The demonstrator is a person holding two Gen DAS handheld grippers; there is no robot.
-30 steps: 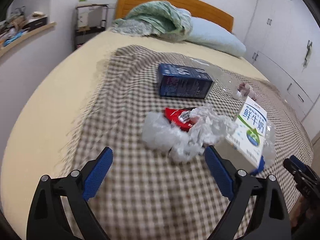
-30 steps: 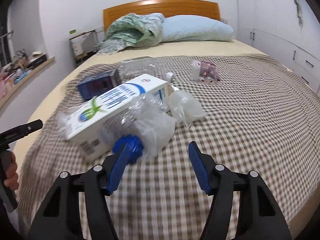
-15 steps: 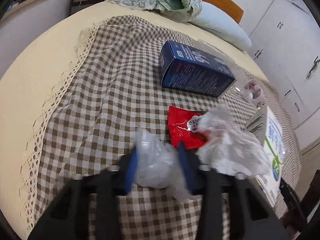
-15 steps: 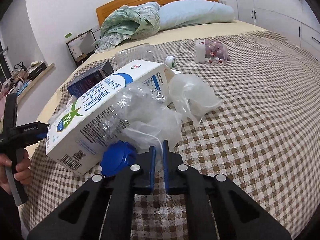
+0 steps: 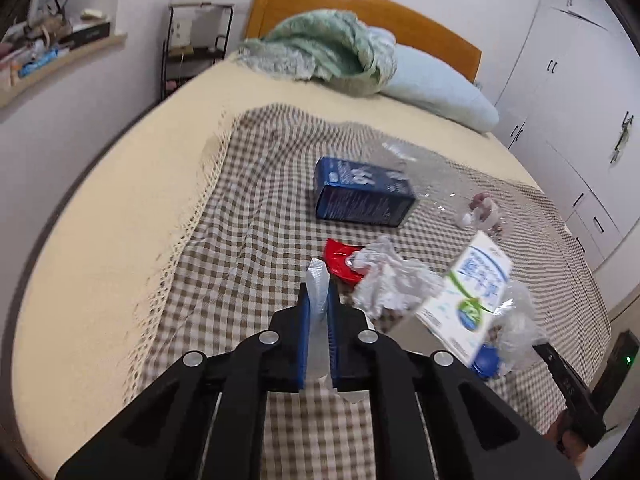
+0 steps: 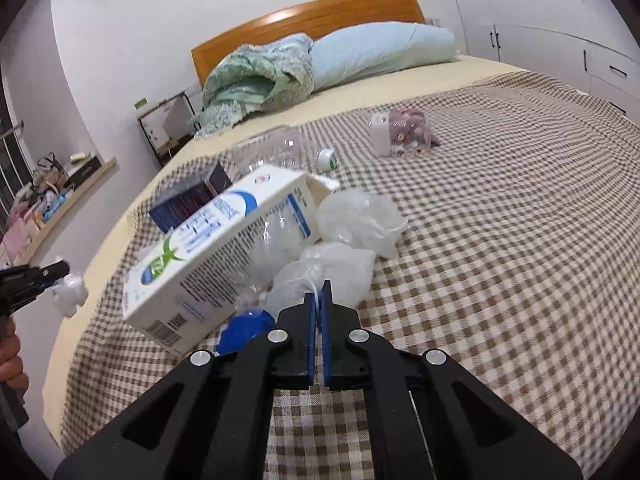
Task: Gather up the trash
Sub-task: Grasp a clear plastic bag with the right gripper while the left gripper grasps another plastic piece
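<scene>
the left tongs (image 5: 318, 300), low in the frame's centre, have just been closing and now pinch a clear plastic scrap (image 5: 319, 280). the right tongs (image 6: 319, 306) have just been closing too and pinch a thin bit of plastic bag (image 6: 332, 272), apparently wrapped around the milk carton (image 6: 224, 240) on the checked blanket (image 6: 500, 240).

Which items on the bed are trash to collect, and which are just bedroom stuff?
Trash:
- clear plastic bag in left gripper
- plastic bag in right gripper
- milk carton
- blue box
- red wrapper
- clear bottle
- crumpled bottle with blue cap

Not trash:
- pillow
- green blanket
- checked cloth
- shelf clutter
</scene>
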